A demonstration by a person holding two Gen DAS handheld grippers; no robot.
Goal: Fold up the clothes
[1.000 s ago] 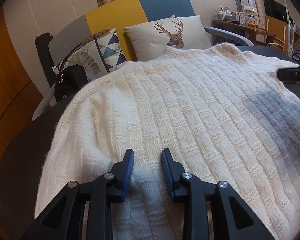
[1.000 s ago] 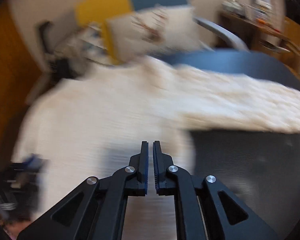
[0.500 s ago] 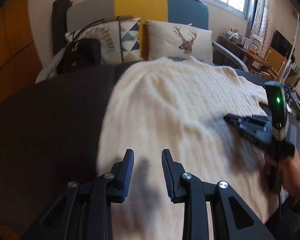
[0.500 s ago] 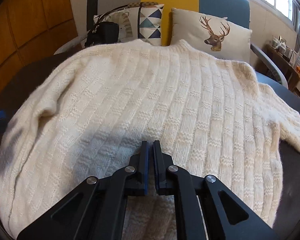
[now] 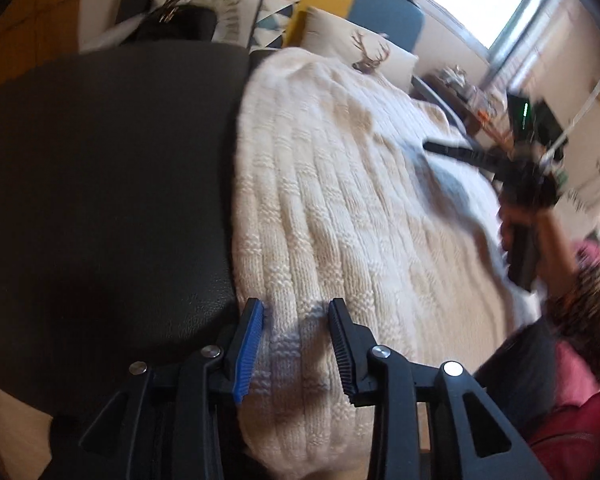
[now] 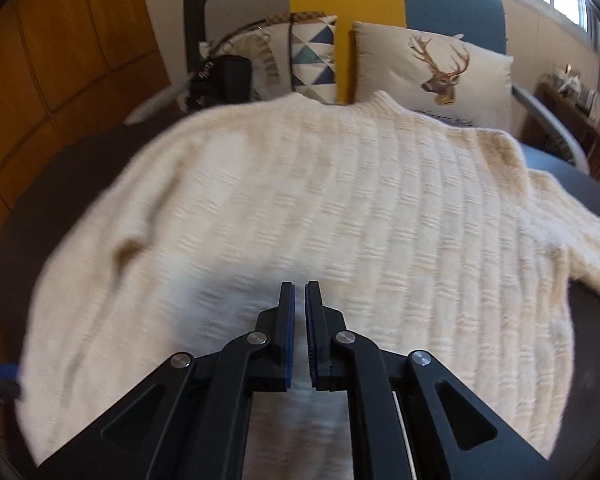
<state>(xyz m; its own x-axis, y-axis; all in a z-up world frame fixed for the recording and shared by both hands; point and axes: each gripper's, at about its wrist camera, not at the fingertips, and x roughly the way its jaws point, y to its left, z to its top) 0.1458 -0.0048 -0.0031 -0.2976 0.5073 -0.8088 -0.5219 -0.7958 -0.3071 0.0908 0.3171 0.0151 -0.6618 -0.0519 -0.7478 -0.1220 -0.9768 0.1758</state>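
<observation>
Garment: a cream knitted sweater [image 6: 300,216] lies spread flat on the dark bench [image 5: 100,184], neck towards the sofa cushions, hem towards the person.
Long axis: collar to hem, running away from both cameras; one sleeve trails off to the right in the right wrist view.
Left gripper [image 5: 296,344]: jaws partly apart and opening; they straddle the sweater's left side edge near the hem, the knit lying between the blue pad and the black one, neither pad clearly pressing on it.
Right gripper [image 6: 299,332]: jaws all but closed, nothing caught between them; it hovers over the lower middle of the sweater body, and whether it touches the knit cannot be told.
Nearer hand: the left one sits right at the side edge, so it is better placed to take that edge.
Key relation: the edge runs straight ahead of the left jaws, parallel to their pointing line; bare bench lies to its left, the sweater body to its right.
Likely step: gripping the side edge to fold it inwards across the body.
</observation>
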